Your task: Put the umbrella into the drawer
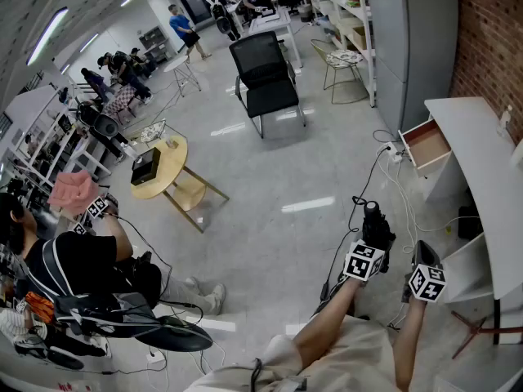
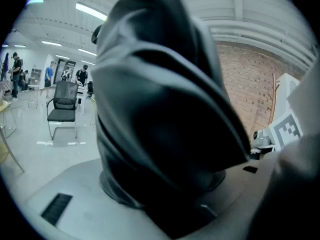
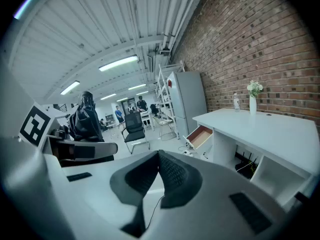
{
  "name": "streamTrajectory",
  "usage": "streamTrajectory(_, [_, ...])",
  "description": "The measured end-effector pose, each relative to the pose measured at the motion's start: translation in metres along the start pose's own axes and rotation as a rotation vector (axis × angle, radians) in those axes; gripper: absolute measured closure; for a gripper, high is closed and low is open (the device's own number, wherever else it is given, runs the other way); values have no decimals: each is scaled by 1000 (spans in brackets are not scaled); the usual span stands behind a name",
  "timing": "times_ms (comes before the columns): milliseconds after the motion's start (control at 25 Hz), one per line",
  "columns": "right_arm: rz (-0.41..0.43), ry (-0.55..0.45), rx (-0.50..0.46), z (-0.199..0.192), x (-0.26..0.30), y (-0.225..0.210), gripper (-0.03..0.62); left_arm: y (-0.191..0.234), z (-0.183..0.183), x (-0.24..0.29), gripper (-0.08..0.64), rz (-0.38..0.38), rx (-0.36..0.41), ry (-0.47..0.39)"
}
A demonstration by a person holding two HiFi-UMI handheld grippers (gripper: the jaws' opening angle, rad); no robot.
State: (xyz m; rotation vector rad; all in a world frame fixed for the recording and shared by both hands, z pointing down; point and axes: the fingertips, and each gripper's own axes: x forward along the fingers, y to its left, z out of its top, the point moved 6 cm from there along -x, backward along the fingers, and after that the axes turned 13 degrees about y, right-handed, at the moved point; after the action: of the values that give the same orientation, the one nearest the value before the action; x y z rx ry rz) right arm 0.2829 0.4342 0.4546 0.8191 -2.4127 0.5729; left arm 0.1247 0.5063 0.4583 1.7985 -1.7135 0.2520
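A folded black umbrella [image 1: 375, 220] stands up out of my left gripper [image 1: 373, 242], whose jaws are shut on it. In the left gripper view the umbrella [image 2: 160, 114] fills most of the picture and hides the jaw tips. My right gripper [image 1: 422, 261] is just to its right, and in its own view the two dark pads of the right gripper [image 3: 158, 157] meet at their tips with nothing between them. That view also shows the umbrella [image 3: 85, 119] at its left. The open drawer [image 1: 426, 142] juts from the white desk [image 1: 482, 162] ahead at the right; the drawer [image 3: 200, 136] shows a wooden inside.
Cables [image 1: 394, 188] lie on the floor between me and the drawer. A black chair [image 1: 265, 76] and a round wooden table [image 1: 167, 170] stand further out, and a person [image 1: 82, 260] sits at the left. A vase [image 3: 254, 97] and a bottle [image 3: 235, 101] stand on the desk.
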Motion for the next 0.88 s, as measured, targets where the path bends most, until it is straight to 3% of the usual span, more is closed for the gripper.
streamTrajectory(280, [-12, 3, 44, 7, 16, -5, 525, 11, 19, 13, 330, -20, 21, 12])
streamTrajectory(560, [-20, -29, 164, 26, 64, -34, 525, 41, 44, 64, 330, -27, 103, 75])
streamTrajectory(880, [-46, -19, 147, 73, 72, -65, 523, 31, 106, 110, 330, -90, 115, 70])
